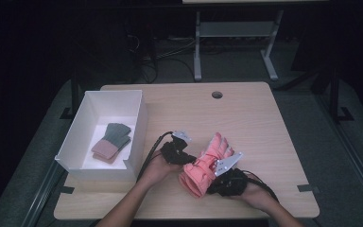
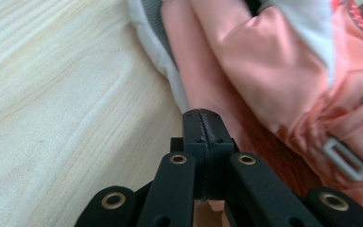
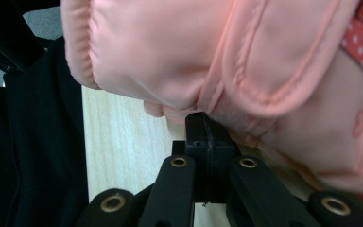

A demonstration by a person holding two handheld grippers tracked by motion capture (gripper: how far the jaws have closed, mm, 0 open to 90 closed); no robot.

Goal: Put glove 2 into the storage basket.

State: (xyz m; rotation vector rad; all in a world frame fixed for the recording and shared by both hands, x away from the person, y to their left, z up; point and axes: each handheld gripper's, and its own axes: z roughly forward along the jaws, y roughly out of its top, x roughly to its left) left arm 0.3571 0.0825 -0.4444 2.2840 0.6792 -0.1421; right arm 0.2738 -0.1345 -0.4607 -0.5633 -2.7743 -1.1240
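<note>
A salmon-pink padded glove [image 1: 207, 163] lies on the wooden table [image 1: 255, 123], fingers pointing away and cuff toward the front edge. My left gripper [image 1: 185, 160] is at the glove's left side. Its jaws are pressed together, and in the left gripper view the tip [image 2: 203, 117] touches the glove [image 2: 274, 71] where pink fabric meets a white and grey lining. My right gripper [image 1: 210, 183] sits at the cuff on the right. It is shut too, its tip [image 3: 204, 122] tucked under the cuff's hem [image 3: 208, 52]. I see no fabric between either pair of jaws.
An open white box [image 1: 139, 124] stands at the table's left and holds a grey-green knitted glove pair with pink cuffs [image 1: 113, 141]. A round cable hole [image 1: 217, 94] is near the far edge. A desk frame and cables stand on the floor beyond.
</note>
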